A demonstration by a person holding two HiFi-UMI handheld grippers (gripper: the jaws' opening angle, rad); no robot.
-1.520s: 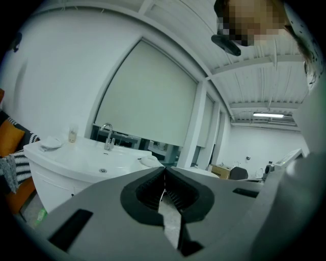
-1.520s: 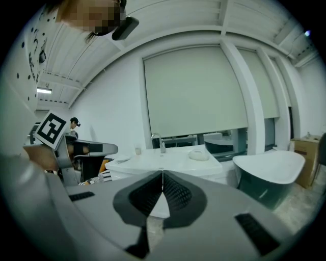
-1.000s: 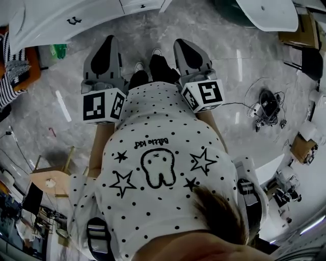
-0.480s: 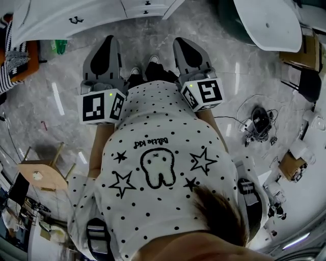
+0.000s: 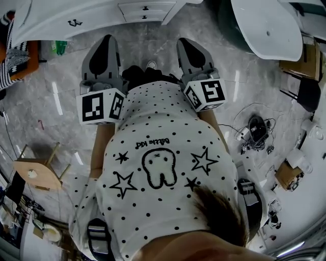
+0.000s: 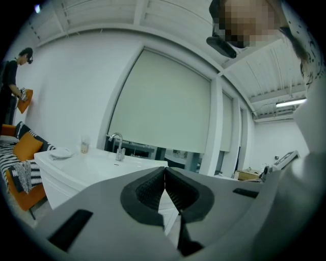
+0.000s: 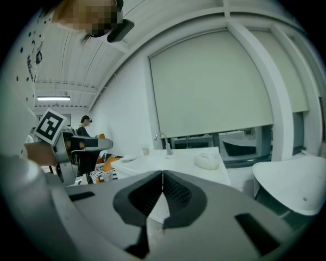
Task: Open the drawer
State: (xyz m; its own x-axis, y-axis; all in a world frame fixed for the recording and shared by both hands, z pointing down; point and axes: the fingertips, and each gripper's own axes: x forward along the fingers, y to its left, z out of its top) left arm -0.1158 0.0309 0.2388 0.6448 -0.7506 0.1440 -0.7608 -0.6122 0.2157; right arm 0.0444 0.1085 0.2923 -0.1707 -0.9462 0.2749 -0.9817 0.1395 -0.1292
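Note:
In the head view a white cabinet [image 5: 61, 20] runs along the top edge. It has a shut drawer front [image 5: 145, 11] with a small dark knob, and a dark handle [image 5: 75, 22] further left. My left gripper [image 5: 107, 40] and right gripper [image 5: 184, 43] are held side by side in front of the person's body, pointing toward the cabinet and still short of it. Both are shut with nothing between the pads. In the left gripper view the left gripper [image 6: 164, 172] faces a white counter [image 6: 97, 165] with a faucet [image 6: 118, 146]. The right gripper [image 7: 162, 176] faces the same counter [image 7: 178, 163].
A wooden stool [image 5: 34, 174] stands on the marble floor at the left. A round white table [image 5: 270, 25] is at the upper right, with cables and a device [image 5: 254, 127] below it. An orange sofa with striped cushions [image 5: 12, 56] and a green object [image 5: 59, 48] are at the far left.
The cabinet and its drawer front have come further into the head view at the top, as the person and both grippers moved toward them. Both grippers stayed shut.

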